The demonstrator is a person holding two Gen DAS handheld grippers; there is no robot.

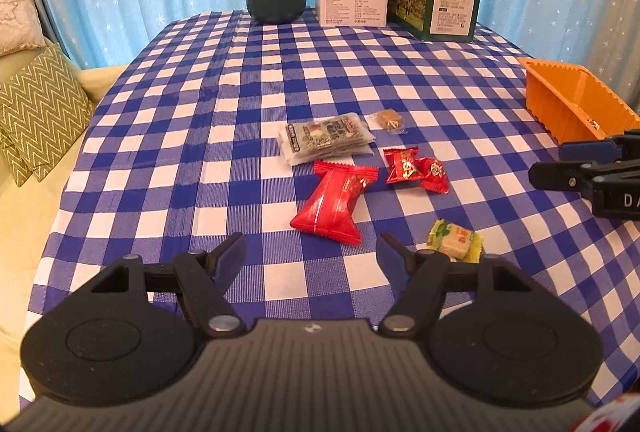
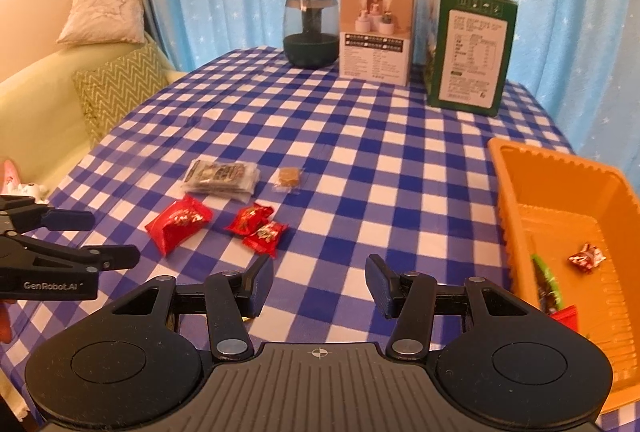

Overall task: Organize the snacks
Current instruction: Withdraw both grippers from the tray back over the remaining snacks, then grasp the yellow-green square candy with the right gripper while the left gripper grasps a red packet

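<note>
left gripper [image 1: 312, 252] | black, blue jaws, silver screws | right gripper [image 2: 320, 286] | same

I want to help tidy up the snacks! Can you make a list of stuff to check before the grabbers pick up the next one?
1. Left gripper open and empty: ok.
2. Right gripper open and empty: ok.
3. Big red packet lies free just ahead of the left gripper: ok.
4. Orange bin has room for more: ok.
5. Green-yellow candy clear of the left gripper's finger: cannot tell, they look very close.
6. All snacks in the bin: not ok, several remain on the tablecloth.
</note>
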